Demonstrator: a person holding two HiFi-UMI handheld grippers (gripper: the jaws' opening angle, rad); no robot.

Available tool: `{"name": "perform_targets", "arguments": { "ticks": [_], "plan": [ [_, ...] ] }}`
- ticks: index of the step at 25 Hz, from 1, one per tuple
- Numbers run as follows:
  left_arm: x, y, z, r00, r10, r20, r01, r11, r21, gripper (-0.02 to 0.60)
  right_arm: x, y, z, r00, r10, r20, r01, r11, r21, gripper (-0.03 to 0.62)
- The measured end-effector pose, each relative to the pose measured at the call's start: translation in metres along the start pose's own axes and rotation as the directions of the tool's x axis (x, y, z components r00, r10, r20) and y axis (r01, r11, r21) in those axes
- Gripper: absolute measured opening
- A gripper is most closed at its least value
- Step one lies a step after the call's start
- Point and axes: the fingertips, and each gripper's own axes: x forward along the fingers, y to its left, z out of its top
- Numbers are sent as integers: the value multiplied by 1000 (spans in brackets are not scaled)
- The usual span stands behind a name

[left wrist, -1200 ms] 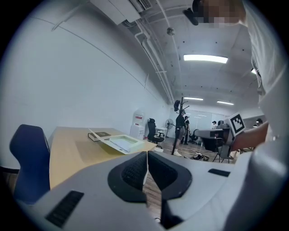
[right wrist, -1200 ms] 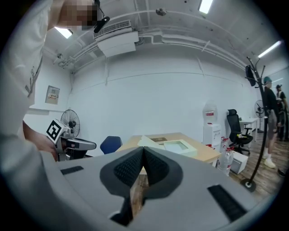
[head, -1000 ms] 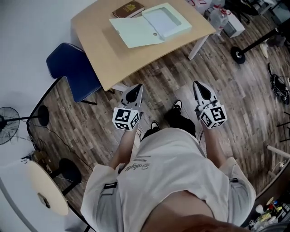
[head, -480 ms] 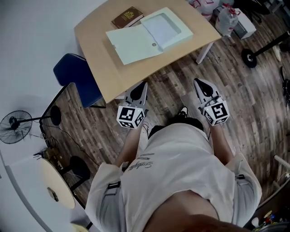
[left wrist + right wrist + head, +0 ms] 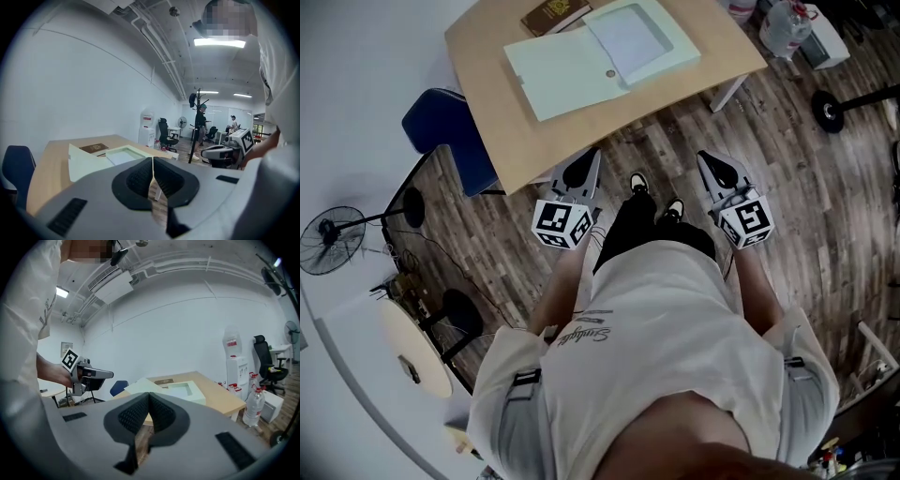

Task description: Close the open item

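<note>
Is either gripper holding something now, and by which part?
Nothing is held: the left gripper and the right gripper are both shut and empty.

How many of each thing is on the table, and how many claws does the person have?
open green box: 1
brown book: 1
claws: 2, the left claw and the right claw, both shut and empty
Total: 4

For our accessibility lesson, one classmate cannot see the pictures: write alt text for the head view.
A person in a white shirt holds the left gripper and right gripper, jaws together and empty, short of a light wooden table. On it lies an open pale green flat box beside a brown book; a blue chair stands beside the table.
</note>
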Motion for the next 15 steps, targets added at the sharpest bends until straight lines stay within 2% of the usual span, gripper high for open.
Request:
{"name": "perform_targets", "arguments": {
  "ticks": [3,6,10,15],
  "plan": [
    [14,1,-3,1000,-9,-20,10,1000,21,17,6,0,-7,1000,17,-6,-16,1000,16,-6],
    [36,-7,-6,998,-48,-32,49,998,36,17,6,-7,-12,1000,10,-18,-9,1000,28,-6],
    [76,-9,-2,995,-95,-18,96,995,33,17,4,-28,-6,999,-44,-29,43,998,-34,-6],
    [126,-2,31,991,-132,21,132,991,29,17,8,-58,10,995,-92,-46,90,995,-39,-5]
  ]
}}
